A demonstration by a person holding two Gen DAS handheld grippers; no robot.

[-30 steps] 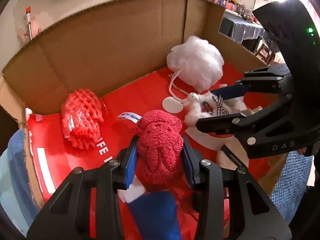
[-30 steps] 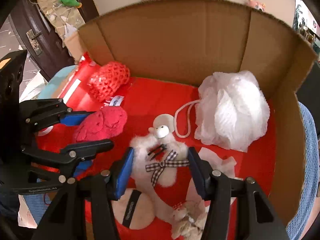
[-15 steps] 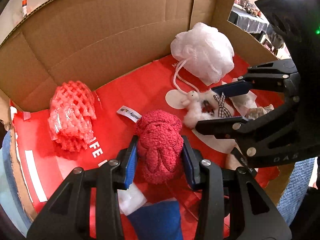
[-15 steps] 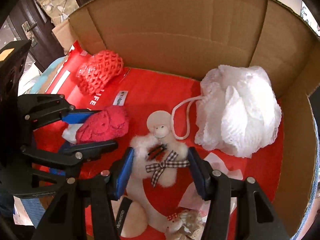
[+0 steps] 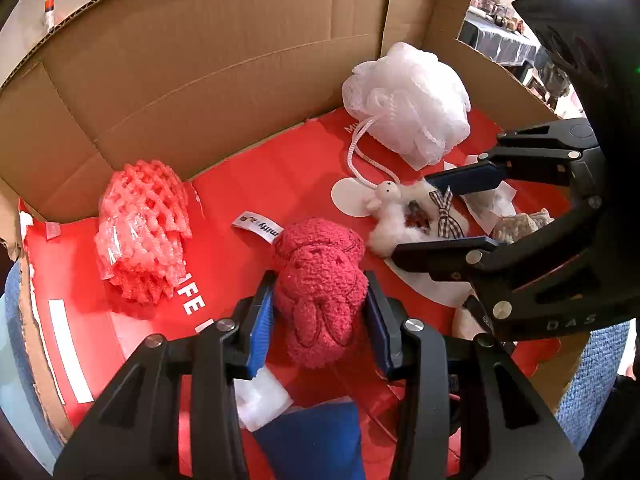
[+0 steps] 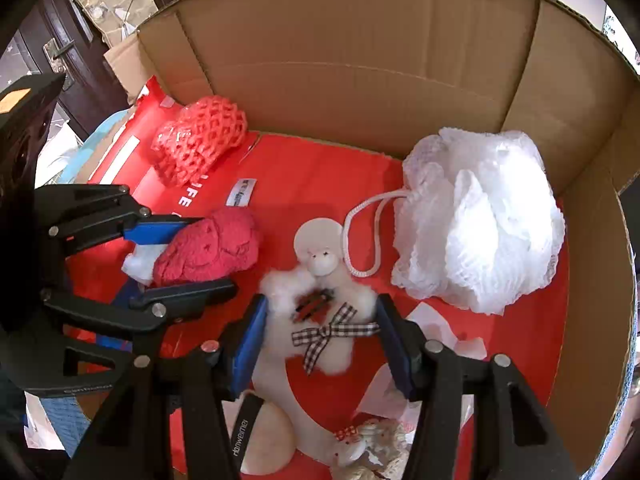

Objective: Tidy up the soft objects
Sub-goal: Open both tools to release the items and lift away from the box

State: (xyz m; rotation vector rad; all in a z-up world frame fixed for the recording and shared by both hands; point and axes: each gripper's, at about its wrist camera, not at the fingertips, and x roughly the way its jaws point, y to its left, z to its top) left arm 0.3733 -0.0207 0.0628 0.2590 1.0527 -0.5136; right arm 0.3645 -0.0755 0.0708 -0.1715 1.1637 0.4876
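Observation:
My left gripper (image 5: 319, 318) is shut on a red fuzzy plush (image 5: 320, 280), low over the red floor of a cardboard box (image 5: 208, 60); the plush also shows in the right wrist view (image 6: 212, 246). My right gripper (image 6: 320, 336) is shut on a white furry toy with a checked bow (image 6: 320, 316), also seen in the left wrist view (image 5: 404, 216). A white mesh bath pouf (image 6: 476, 224) with a cord lies at the back right. A pink foam net (image 5: 140, 232) lies at the back left.
The box's tall walls (image 6: 360, 60) close the back and sides. A blue cloth piece (image 5: 316, 440) and a white scrap (image 5: 260, 396) lie under the left gripper. A beige pad (image 6: 264, 436) and a small knitted toy (image 6: 376, 448) lie near the front.
Both grippers have moved forward and down into the box with their toys; the box floor and the other objects look nearer. The grips have not changed.

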